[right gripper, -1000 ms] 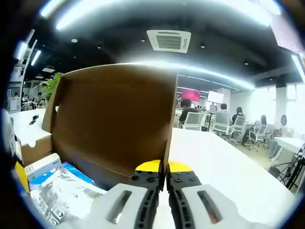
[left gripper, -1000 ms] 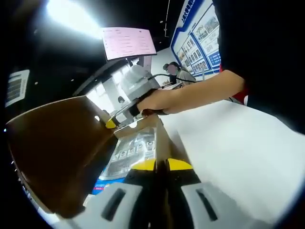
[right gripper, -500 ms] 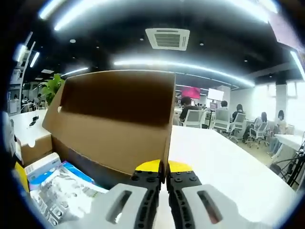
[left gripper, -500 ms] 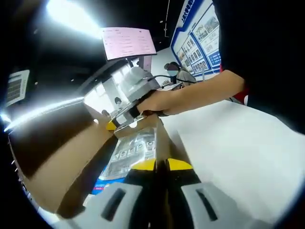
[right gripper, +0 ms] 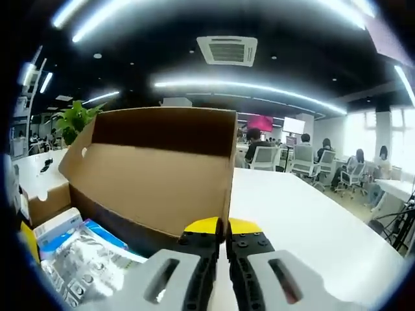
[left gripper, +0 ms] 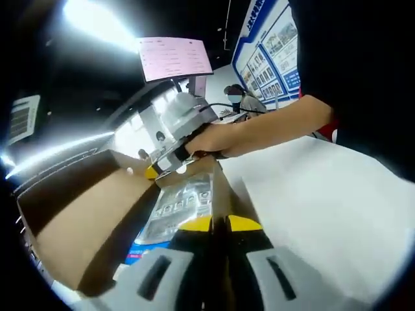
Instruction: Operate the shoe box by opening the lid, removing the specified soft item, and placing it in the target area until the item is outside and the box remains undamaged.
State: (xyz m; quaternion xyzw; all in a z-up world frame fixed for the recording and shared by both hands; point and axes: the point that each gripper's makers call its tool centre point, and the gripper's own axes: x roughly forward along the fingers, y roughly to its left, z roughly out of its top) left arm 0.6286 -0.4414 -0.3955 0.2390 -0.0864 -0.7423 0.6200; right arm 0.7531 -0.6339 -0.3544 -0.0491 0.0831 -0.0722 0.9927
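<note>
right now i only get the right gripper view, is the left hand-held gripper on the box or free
Observer: It's on it. The left hand-held gripper is shut on the edge of the shoe box wall nearest it.
Operator: ok and where does mine sit from that side
Observer: Your right hand-held gripper pinches the far end of the box, by a corner of the opened lid, with a hand wrapped around it.
Operator: anything between the two
Observer: A silvery printed packet lies inside the box, between the two grippers.
</note>
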